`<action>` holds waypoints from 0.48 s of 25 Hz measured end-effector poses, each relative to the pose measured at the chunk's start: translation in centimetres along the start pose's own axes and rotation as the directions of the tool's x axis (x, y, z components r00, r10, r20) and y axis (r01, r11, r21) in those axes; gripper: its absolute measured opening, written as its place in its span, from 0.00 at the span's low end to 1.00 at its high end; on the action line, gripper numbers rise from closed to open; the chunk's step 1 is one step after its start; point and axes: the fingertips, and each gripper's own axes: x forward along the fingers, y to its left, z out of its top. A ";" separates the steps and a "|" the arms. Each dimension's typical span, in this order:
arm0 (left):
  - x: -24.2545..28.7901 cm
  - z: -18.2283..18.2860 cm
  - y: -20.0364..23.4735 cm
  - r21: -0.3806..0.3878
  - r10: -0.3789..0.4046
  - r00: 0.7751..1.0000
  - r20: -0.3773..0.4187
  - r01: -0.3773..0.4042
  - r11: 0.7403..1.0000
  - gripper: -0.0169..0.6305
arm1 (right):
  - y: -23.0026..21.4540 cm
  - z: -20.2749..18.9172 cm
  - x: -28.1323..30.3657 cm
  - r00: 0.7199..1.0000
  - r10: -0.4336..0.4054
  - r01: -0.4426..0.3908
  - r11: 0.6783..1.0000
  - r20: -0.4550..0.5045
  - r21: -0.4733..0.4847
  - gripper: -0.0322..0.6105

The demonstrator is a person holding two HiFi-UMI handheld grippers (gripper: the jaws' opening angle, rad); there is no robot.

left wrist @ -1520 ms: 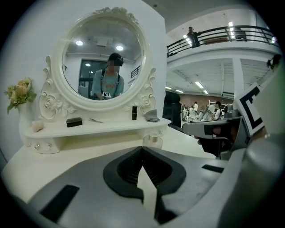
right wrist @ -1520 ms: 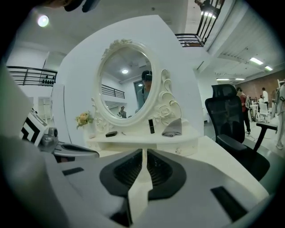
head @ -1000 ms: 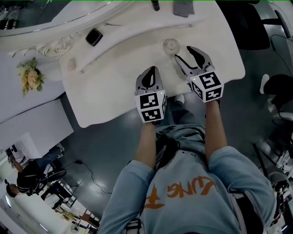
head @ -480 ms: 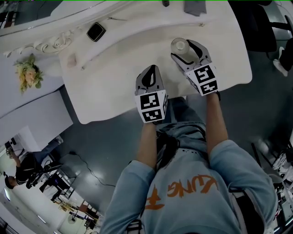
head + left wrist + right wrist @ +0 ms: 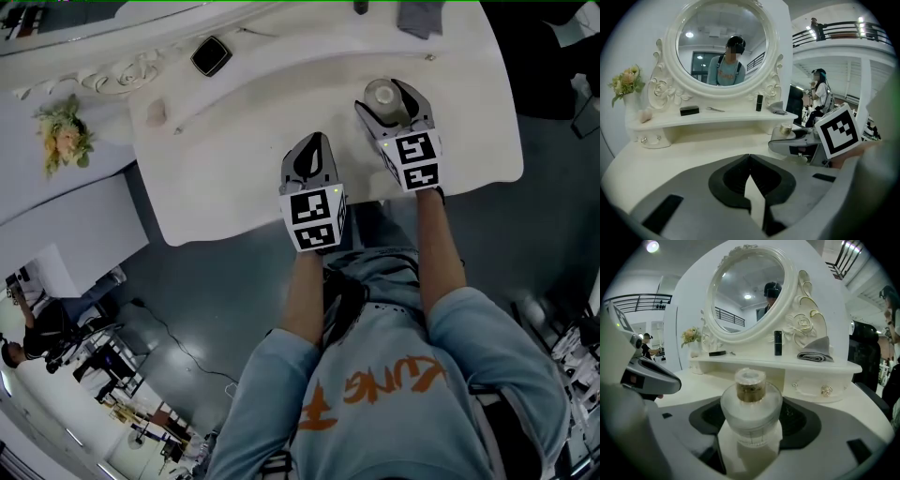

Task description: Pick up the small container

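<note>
The small container (image 5: 380, 92) is a frosted round jar with a gold neck and a clear cap (image 5: 750, 380), standing upright on the white dressing table (image 5: 234, 159). My right gripper (image 5: 386, 101) reaches around it. Its jaws are opening, with the jar between them, and the pads do not visibly press on it. In the right gripper view the jar fills the gap at my right gripper (image 5: 751, 430). My left gripper (image 5: 314, 141) rests over the table to the left, shut and empty, its fingertips meeting (image 5: 750, 157). It sees the jar (image 5: 786, 129) from the side.
A raised shelf behind carries a black box (image 5: 211, 56), a dark tube (image 5: 777, 343) and a folded grey cloth (image 5: 813, 355), under an oval mirror (image 5: 750, 291). Flowers (image 5: 64, 136) stand at the far left. The table's front edge (image 5: 244, 234) runs just behind both grippers.
My right gripper moved forward around the jar, which stood ahead of its tips a second ago, and its jaws spread wider. The left gripper stayed put.
</note>
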 end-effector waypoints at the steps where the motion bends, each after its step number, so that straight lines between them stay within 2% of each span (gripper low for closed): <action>1: -0.2 0.1 0.1 -0.002 0.003 1.000 0.004 -0.003 1.000 0.06 | -0.1 -0.1 0.1 1.000 -0.009 0.009 1.000 -0.013 -0.001 0.55; 4: -0.7 0.6 0.3 -0.006 0.014 1.000 0.025 -0.013 1.000 0.06 | -0.2 -0.3 0.1 0.999 -0.023 0.025 0.999 -0.043 0.039 0.56; 7: -1.1 1.7 0.3 -0.009 0.020 0.998 0.063 -0.019 1.000 0.06 | 0.2 0.4 -0.6 1.000 -0.012 0.014 0.996 -0.027 0.083 0.56; 12: -2.6 3.3 0.0 -0.025 0.025 0.991 0.129 -0.022 0.999 0.06 | 1.6 2.3 -3.0 1.000 0.004 -0.005 0.998 0.019 0.060 0.56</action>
